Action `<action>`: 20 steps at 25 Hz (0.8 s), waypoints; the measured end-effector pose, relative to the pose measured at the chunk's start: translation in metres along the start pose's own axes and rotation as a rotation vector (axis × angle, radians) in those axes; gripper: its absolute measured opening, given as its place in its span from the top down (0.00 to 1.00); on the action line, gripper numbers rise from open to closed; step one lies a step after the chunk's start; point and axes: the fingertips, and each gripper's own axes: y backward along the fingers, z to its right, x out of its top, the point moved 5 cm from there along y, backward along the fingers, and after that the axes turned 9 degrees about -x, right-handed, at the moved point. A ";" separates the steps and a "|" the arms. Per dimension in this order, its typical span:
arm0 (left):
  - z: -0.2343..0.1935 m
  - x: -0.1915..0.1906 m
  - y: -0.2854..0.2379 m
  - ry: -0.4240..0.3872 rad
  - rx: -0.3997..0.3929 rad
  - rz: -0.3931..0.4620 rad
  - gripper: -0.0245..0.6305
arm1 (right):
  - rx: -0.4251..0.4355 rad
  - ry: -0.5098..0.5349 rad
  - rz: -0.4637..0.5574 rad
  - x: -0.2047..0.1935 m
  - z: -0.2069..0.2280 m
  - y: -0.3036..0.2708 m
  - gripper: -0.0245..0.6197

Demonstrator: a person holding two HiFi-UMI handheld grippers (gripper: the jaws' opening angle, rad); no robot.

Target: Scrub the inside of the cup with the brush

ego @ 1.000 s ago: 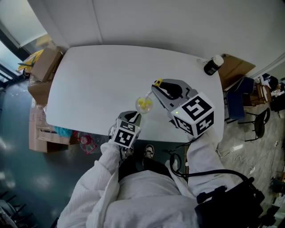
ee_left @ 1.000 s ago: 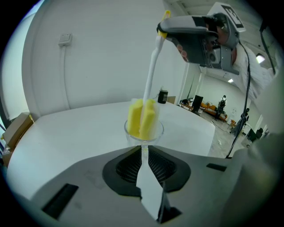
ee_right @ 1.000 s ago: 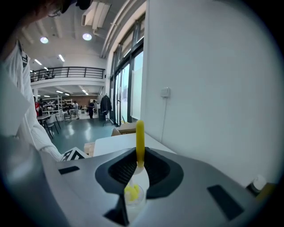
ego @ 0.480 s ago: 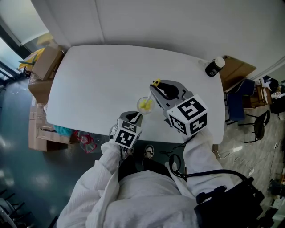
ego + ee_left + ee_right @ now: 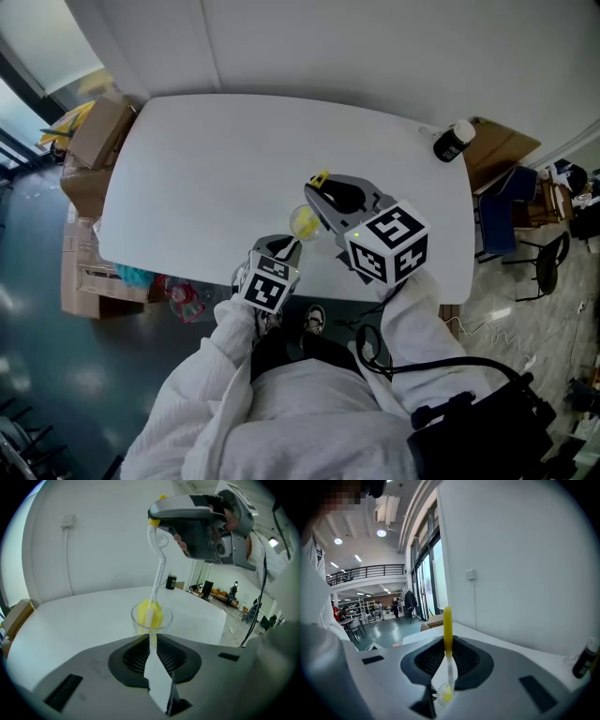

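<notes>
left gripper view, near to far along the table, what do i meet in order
left gripper → cup, with the yellow head of the brush inside it → black bottle near the table's far edge

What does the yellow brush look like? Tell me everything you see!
The brush has a thin, wavy, whitish, plastic-looking handle with a yellow tip and a soft-looking yellow head. It stands nearly upright. Its head sits down inside the clear cup, and the right gripper is clamped on the handle's top end, just under the yellow tip.
</notes>
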 end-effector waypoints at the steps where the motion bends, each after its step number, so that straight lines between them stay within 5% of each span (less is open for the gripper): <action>1: 0.001 0.000 0.000 0.000 -0.001 -0.001 0.89 | 0.006 0.002 0.000 -0.001 -0.002 0.000 0.80; 10: -0.002 -0.001 -0.001 -0.001 0.000 0.005 0.89 | 0.062 0.056 0.060 0.034 -0.011 0.021 0.80; 20: -0.003 -0.002 0.001 0.005 0.001 0.002 0.89 | 0.078 0.002 -0.071 -0.011 -0.013 0.001 0.80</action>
